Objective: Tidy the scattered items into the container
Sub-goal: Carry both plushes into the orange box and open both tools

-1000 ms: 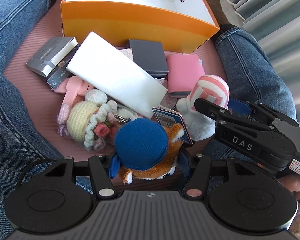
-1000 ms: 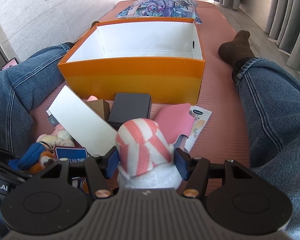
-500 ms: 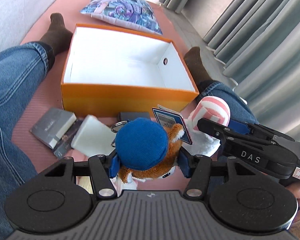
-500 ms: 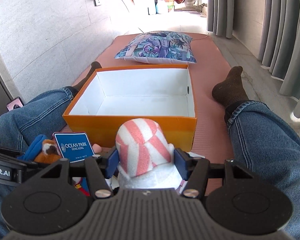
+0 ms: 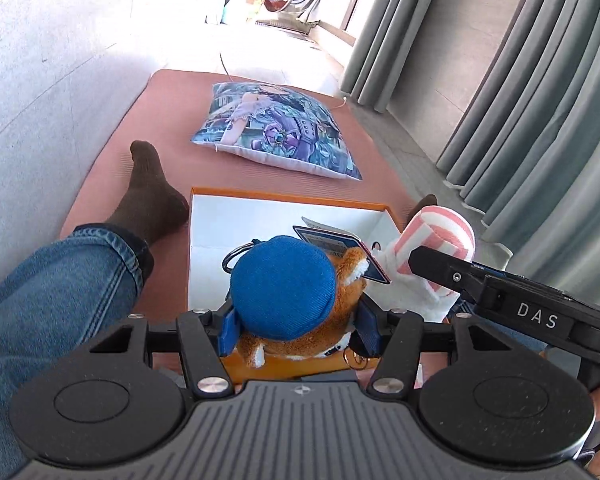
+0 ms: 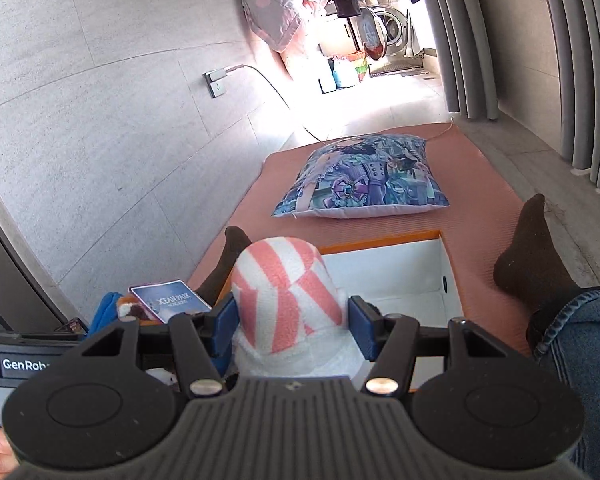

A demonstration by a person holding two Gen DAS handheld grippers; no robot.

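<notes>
Left wrist view: scattered items on the mat, seen a second before, had dropped from sight; orange box [image 5: 204,216] now lay below, pillow [image 5: 276,136] beyond. Left tool [image 5: 296,322] clenched on blue-capped fox plush [image 5: 288,292], raised above box, angled downward. Right tool [image 6: 290,324] gripped pink-striped plush [image 6: 284,292] alongside, likewise lifted over box.

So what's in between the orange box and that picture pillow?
Nothing: only a bare strip of the pink mat runs between the orange box and the pillow. The right wrist view shows it best.
</notes>
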